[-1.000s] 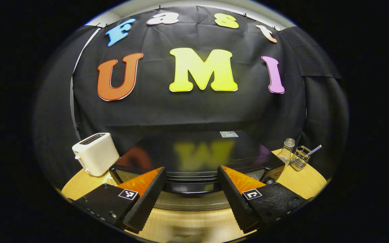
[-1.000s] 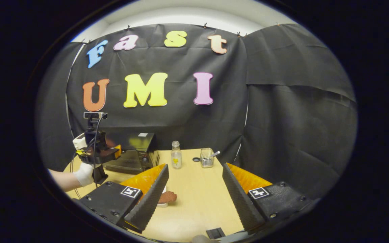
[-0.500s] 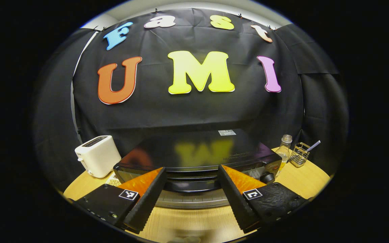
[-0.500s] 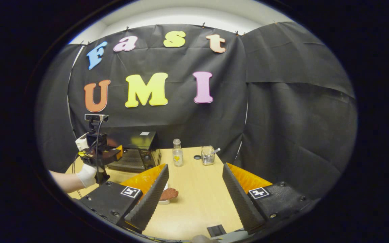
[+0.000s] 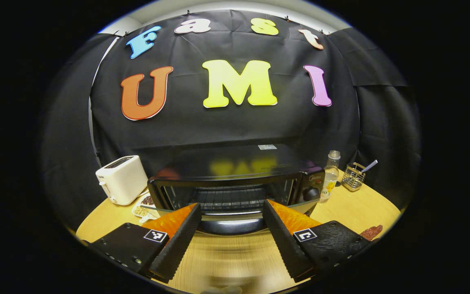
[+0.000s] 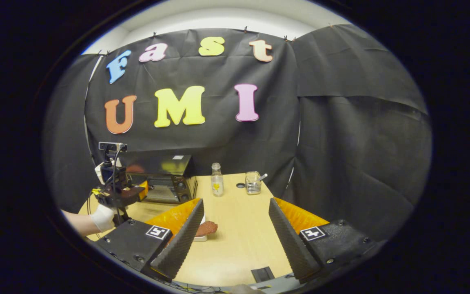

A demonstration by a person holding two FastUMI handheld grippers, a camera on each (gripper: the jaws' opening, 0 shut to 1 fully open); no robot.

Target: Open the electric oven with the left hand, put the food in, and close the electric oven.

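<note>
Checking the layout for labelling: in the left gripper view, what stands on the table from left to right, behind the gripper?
White toaster → small dish of food → electric oven → glass bottle → wire holder.

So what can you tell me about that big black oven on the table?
The black electric oven is a boxy, glossy countertop unit standing on the round wooden table between a white toaster and a small glass bottle. Its door hangs partly open, showing a wire rack inside. A round knob sits on its right front. The left gripper is open at the door's dark handle; contact is unclear.
</note>
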